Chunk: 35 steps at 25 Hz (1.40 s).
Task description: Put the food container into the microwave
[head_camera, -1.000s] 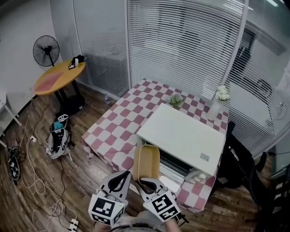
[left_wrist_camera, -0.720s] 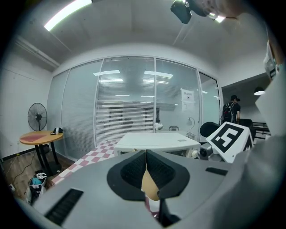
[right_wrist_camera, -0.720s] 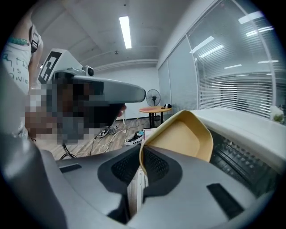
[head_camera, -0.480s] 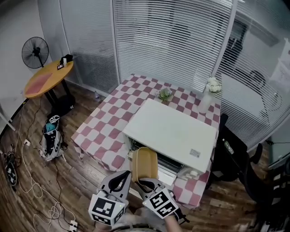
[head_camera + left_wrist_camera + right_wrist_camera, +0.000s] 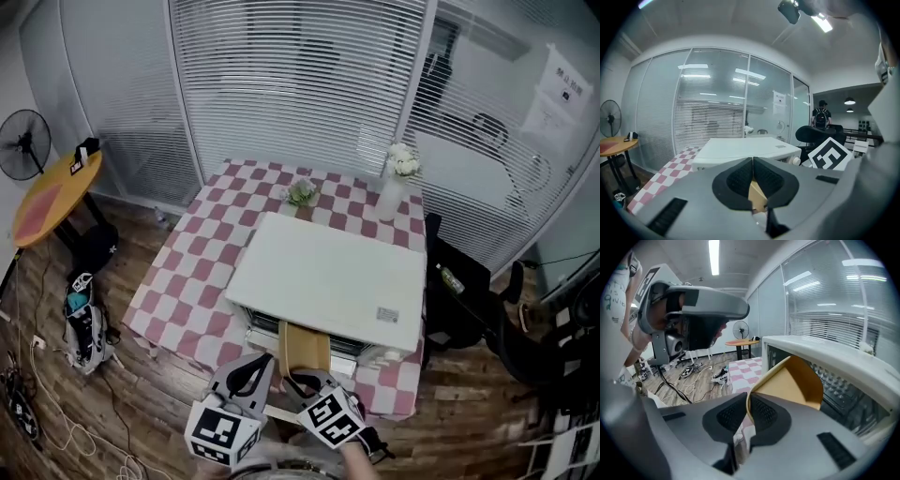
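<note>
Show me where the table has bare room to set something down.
Free: the checkered tablecloth left of the microwave, out to the table's edge, and the microwave's flat white top. Crowded: the far edge, with potted plant and flower vase, and the microwave's front, where left claw, right claw and food container sit.

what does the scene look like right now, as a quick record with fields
container: tan, tilted, far end at the microwave's open front
microwave: white, on the checkered table
right gripper: shut on the container's rim
left gripper: jaws together, nothing between them
also on table: vase, small plant
</note>
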{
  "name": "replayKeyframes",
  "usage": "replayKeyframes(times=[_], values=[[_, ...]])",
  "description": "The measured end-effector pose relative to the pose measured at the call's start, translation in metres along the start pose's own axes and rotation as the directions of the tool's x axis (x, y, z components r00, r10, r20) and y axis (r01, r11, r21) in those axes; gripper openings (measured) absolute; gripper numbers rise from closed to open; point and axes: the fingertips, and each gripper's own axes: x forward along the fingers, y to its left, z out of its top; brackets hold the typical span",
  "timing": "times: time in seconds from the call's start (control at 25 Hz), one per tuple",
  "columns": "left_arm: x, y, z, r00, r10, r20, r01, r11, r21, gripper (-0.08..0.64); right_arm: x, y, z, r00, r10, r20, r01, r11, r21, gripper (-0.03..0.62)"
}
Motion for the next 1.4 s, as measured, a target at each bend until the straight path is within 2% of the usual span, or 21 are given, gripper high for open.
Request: replayKeyframes(times=[0.24,0.64,1.04,1.4], values=[[0.025,0.020,0.014,0.993,-0.116,-0.002,0.116,0.992,0.044,0.014,0.015,-0.028,0.004,0.993,-0.109,-0.050,0.112,0.992,0.057,0.015],[0.052,0.041,0.013,0.966,-0.257,-0.032,0.259,0.964,0.063,0.014,0.041,-0.052,0.008,0.974,-0.207,-0.093,0.219,0.966,0.135,0.015],[0.055,0.062,0.011,0.949,-0.313,-0.037,0.315,0.947,0.070,0.014,0.061,-0.084,0.000,0.933,-0.323,-0.162,0.343,0.932,0.119,0.015],[0.054,0.081,0.006,0.946,-0.320,-0.052,0.323,0.944,0.073,0.014,0.083,-0.113,-0.004,0.890,-0.416,-0.186,0.431,0.901,0.044,0.015]])
